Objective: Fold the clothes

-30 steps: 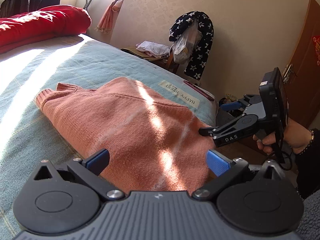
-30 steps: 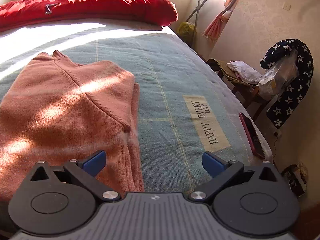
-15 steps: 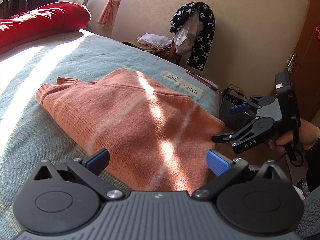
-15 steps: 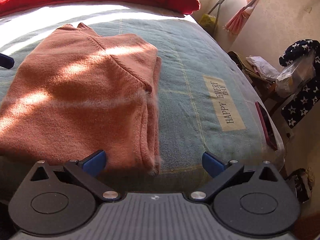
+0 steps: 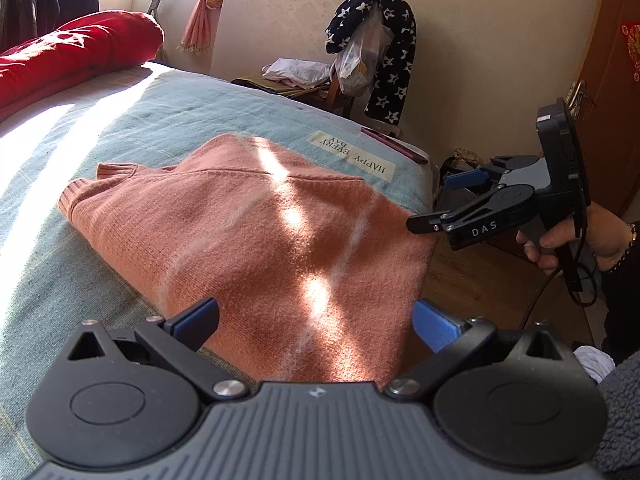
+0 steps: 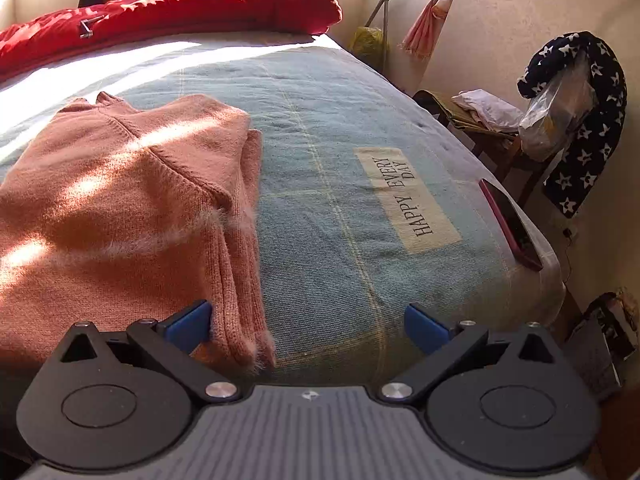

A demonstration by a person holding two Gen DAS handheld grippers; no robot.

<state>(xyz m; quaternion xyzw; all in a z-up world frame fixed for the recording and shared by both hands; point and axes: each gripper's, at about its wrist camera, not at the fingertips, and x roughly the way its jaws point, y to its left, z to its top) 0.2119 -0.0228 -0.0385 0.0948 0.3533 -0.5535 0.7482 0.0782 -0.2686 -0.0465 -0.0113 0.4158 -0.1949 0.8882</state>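
While both tools hang empty | left gripper (image 5: 316, 316) — jaws apart over hem | salmon sweater (image 5: 256, 236) on bed (image 6: 340, 216), sleeves folded in; final fold apparently left | right gripper (image 6: 307, 322) — jaws apart at its edge

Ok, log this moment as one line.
left gripper: open, empty | right gripper: open, empty | sweater: partly folded, flat on bed | contact: none
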